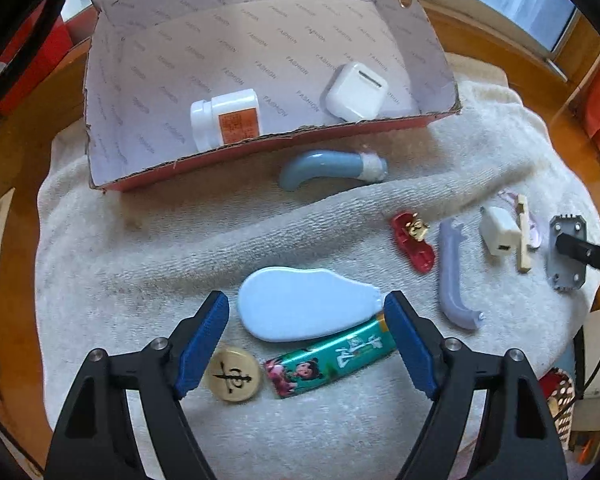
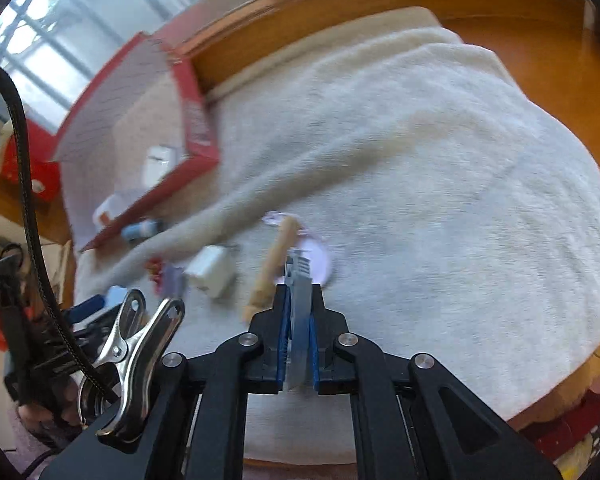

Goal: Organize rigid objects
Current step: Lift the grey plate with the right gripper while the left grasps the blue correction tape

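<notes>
Two items, a white bottle (image 1: 225, 120) and white case (image 1: 356, 91), lie in the red box (image 1: 260, 152) at upper frame; some ten remain on the towel (image 1: 140, 264); left gripper (image 1: 306, 344) gapes empty above the pale blue oval (image 1: 300, 304); right gripper (image 2: 299, 320) is clamped on a grey metal plate (image 2: 300, 292).

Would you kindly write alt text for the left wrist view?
The open left gripper hangs above a pale blue oval case and a green tube on a white towel. Behind, a red cardboard box holds a white bottle and a white case.
</notes>
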Action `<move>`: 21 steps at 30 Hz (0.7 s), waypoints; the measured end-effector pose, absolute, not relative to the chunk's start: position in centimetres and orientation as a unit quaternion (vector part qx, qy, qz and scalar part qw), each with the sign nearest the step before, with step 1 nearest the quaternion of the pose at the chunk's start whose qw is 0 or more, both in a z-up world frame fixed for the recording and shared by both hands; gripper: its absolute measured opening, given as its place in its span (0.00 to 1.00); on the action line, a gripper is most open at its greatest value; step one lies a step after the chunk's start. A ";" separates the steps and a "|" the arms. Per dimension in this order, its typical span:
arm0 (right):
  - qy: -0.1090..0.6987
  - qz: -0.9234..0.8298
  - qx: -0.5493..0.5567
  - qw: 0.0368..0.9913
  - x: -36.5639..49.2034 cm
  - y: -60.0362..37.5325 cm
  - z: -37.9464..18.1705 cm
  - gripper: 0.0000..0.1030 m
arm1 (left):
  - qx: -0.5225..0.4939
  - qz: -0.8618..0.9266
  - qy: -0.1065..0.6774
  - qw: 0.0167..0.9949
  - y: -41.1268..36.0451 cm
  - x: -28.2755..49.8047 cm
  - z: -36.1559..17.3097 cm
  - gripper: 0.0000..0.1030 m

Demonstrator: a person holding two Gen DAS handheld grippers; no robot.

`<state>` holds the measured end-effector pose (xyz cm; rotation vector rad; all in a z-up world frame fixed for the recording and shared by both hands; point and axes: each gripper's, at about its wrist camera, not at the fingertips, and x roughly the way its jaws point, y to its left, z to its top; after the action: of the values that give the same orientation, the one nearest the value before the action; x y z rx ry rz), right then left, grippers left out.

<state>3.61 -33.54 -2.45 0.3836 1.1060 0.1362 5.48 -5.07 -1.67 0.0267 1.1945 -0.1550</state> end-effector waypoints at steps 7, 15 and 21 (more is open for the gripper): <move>0.522 0.053 0.169 0.835 4.0 -34.9 -3.3 0.19 | 0.016 -0.088 0.583 0.808 -5.2 5.8 -2.8 0.78; 0.512 0.067 0.145 0.844 4.0 -34.6 -2.8 0.40 | 0.010 -0.083 0.583 0.808 -6.3 6.5 -3.1 0.78; 0.501 0.039 0.106 0.858 3.5 -34.0 -1.9 0.74 | 0.026 -0.081 0.581 0.809 -7.3 7.0 -3.7 0.79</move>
<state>3.49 -34.01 -1.89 0.2221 1.0514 0.0820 6.97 -7.31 -3.69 0.0551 1.2419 -0.1729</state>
